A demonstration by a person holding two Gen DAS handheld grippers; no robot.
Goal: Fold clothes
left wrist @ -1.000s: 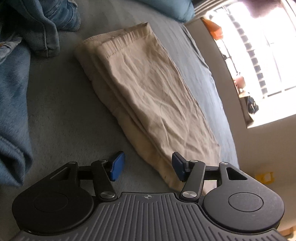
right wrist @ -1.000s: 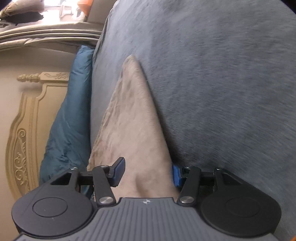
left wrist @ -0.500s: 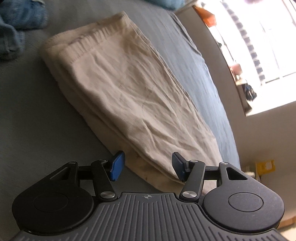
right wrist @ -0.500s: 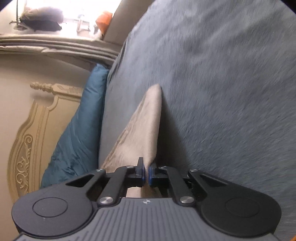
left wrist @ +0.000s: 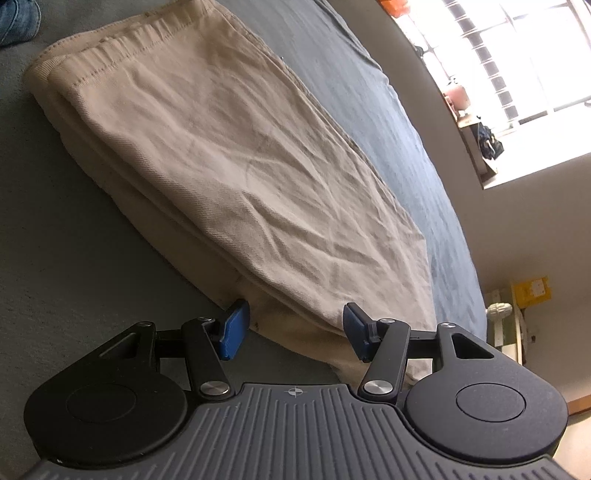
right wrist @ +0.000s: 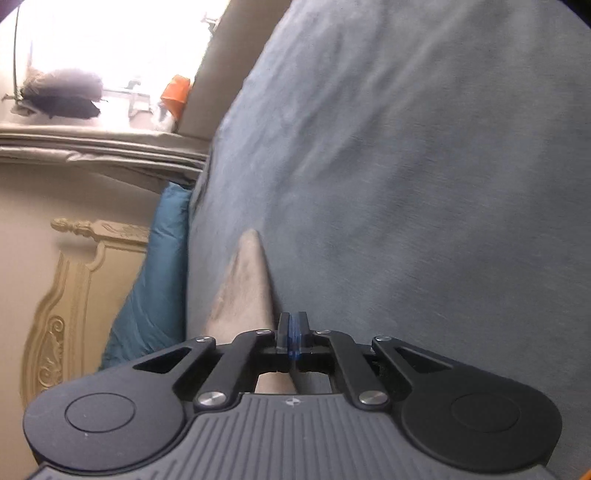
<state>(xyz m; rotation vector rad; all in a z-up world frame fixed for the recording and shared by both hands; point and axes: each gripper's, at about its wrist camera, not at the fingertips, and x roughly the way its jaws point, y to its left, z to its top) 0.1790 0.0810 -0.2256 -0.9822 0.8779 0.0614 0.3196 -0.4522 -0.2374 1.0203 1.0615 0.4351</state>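
A beige folded garment (left wrist: 229,155) lies flat on the grey-blue bed (left wrist: 74,258), its stitched hem at the far left. My left gripper (left wrist: 295,328) is open and low over the garment's near end, one blue pad (left wrist: 234,328) at its layered edge and the other over its top layer. In the right wrist view, a narrow ridge of the same beige cloth (right wrist: 243,291) runs up to my right gripper (right wrist: 293,332), whose pads are pressed together on the cloth's edge. Neither gripper appears in the other's view.
Blue jeans (left wrist: 16,18) show at the far left corner. A teal pillow (right wrist: 155,288) leans on a carved cream headboard (right wrist: 70,302). The bed's edge drops off on the right toward a wall and bright window (left wrist: 517,55).
The right jaws closed on the beige cloth and drew away with it, so the ridge looks shorter. The left gripper slid closer along the garment, still open; the jeans almost left its view.
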